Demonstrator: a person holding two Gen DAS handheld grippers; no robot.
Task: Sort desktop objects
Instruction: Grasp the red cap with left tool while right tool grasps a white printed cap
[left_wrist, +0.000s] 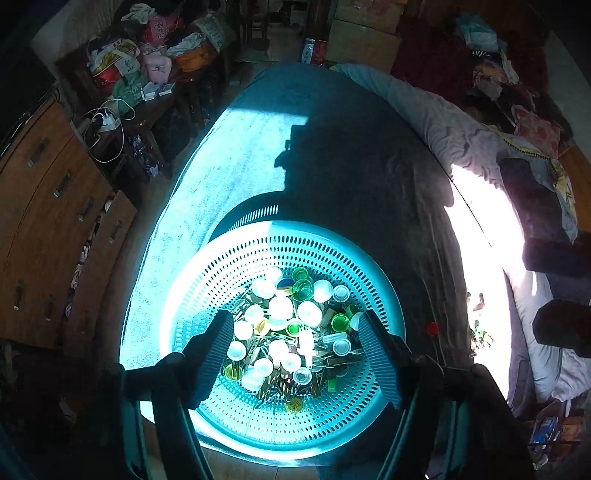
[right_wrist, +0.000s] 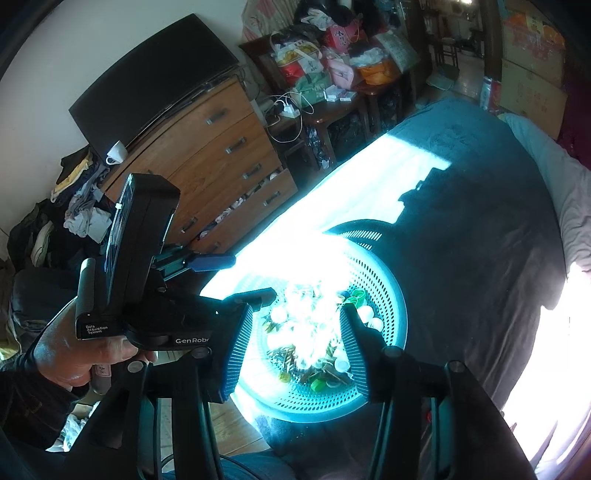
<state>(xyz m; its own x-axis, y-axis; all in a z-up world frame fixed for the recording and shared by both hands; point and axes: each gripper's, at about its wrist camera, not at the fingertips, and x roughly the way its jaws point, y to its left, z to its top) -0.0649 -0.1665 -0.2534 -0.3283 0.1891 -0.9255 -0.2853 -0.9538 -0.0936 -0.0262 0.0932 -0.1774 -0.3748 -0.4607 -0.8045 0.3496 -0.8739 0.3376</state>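
A round teal perforated basket (left_wrist: 221, 258) sits on a blue-green blanket (left_wrist: 240, 166). In it lies a heap of white caps (left_wrist: 280, 306), green caps (left_wrist: 303, 290), a yellow cap (left_wrist: 294, 405) and several wooden clips (left_wrist: 273, 387). My left gripper (left_wrist: 295, 317) hangs open over the heap, its fingers apart on either side and gripping nothing. My right gripper (right_wrist: 297, 308) is also open above the same basket (right_wrist: 391, 295), with nothing pressed between its pads. In the right wrist view a hand (right_wrist: 74, 350) holds the left gripper's black housing (right_wrist: 147, 240). Sun glare washes out part of the heap there.
A small red cap (left_wrist: 431, 328) lies on the blanket right of the basket. A wooden dresser (left_wrist: 44, 221) stands to the left and a cluttered side table (left_wrist: 140, 74) beyond it. Rumpled bedding (left_wrist: 480, 147) fills the right side. A dark monitor (right_wrist: 155, 74) tops the dresser.
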